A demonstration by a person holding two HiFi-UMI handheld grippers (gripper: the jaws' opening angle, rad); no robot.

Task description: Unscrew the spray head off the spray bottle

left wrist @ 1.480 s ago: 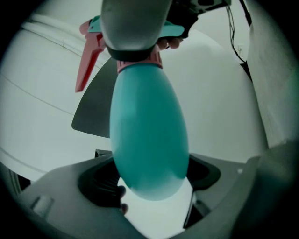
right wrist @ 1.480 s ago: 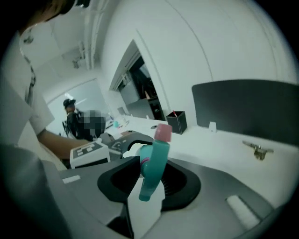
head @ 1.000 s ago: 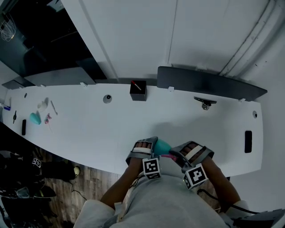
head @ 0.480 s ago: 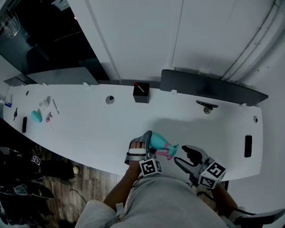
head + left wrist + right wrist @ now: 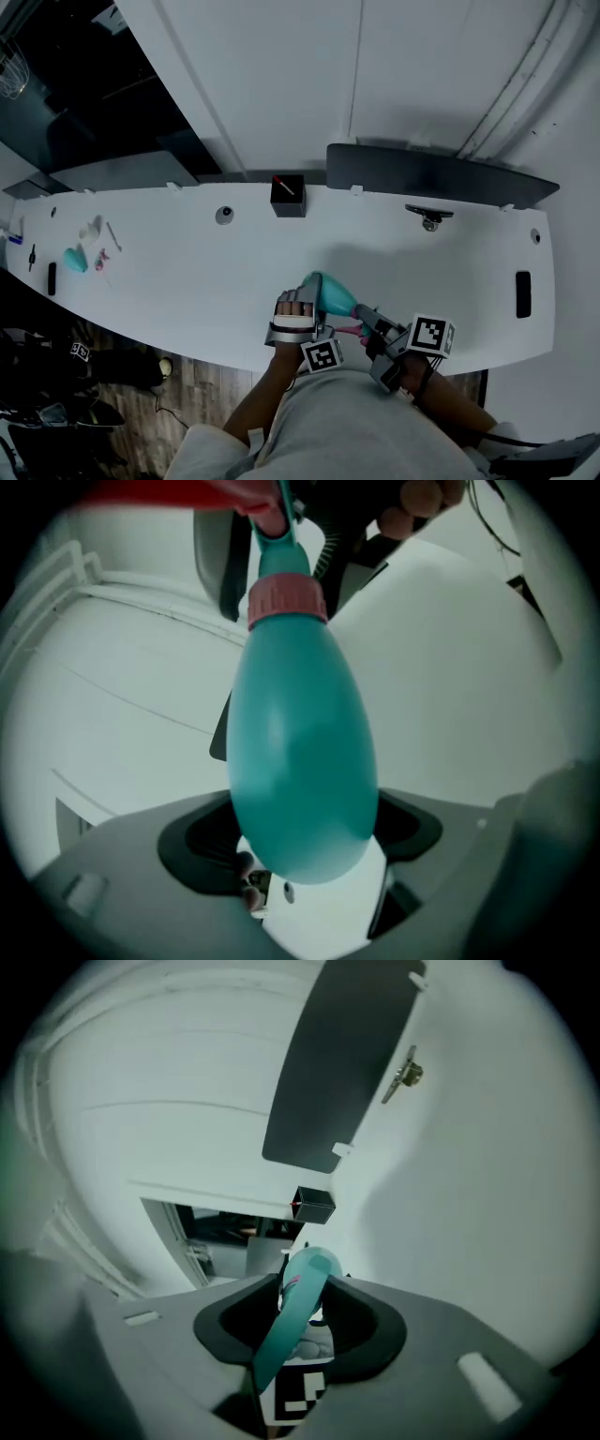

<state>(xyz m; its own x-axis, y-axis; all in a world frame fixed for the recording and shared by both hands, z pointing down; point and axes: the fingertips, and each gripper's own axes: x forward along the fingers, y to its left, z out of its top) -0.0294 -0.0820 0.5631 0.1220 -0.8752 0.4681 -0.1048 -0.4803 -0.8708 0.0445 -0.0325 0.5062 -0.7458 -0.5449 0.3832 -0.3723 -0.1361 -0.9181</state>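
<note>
One teal spray bottle (image 5: pixel 332 295), lower centre over the tabletop (image 5: pixel 187 272), is pinched by the left tongs (image 5: pixel 309 298). The right tongs (image 5: pixel 364 324), just closing, stand apart about its spray head (image 5: pixel 298 1312). One black box (image 5: pixel 288 195) lies upper centre.

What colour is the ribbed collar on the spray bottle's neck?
Pink collar, on the teal spray bottle; clearest in the left gripper view.

A long white table (image 5: pixel 187 272) runs from side to side. Near its back edge sits a small black box (image 5: pixel 289 195) with a red bit on top, and a little round thing (image 5: pixel 224 216) lies near it. At the left end lie a teal thing (image 5: pixel 75 260) and a black stick (image 5: pixel 51 278). A flat black thing (image 5: pixel 522 295) lies at the right end.
</note>
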